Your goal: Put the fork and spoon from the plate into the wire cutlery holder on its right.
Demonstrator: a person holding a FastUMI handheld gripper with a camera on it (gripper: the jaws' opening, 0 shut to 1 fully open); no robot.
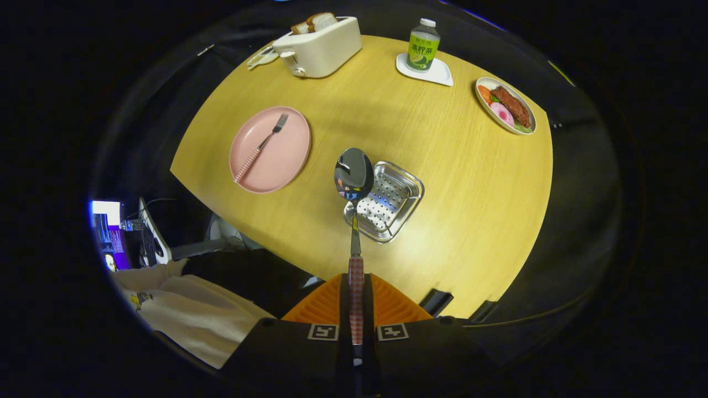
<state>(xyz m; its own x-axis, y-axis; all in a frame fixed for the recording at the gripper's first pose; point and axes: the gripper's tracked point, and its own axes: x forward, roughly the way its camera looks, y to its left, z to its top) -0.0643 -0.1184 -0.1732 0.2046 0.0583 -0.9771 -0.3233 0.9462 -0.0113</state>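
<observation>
My gripper [356, 301] is shut on the checked handle of a spoon [354, 176], both fingers pressing on it. The spoon points straight ahead, and its shiny bowl hangs high above the table, over the left rim of the perforated metal cutlery holder [399, 194]. The holder lies just ahead of the fingers, to the right of a pink plate [282, 160]. On that plate lies a fork [260, 146] with a checked handle, tines pointing away from me.
At the far side of the round wooden table [459, 182] stand a cream toaster [319, 47] holding bread, a green bottle [423, 45] on a white coaster, and an oval dish of food [506, 105]. A person's pale sleeve [182, 309] sits left of the fingers.
</observation>
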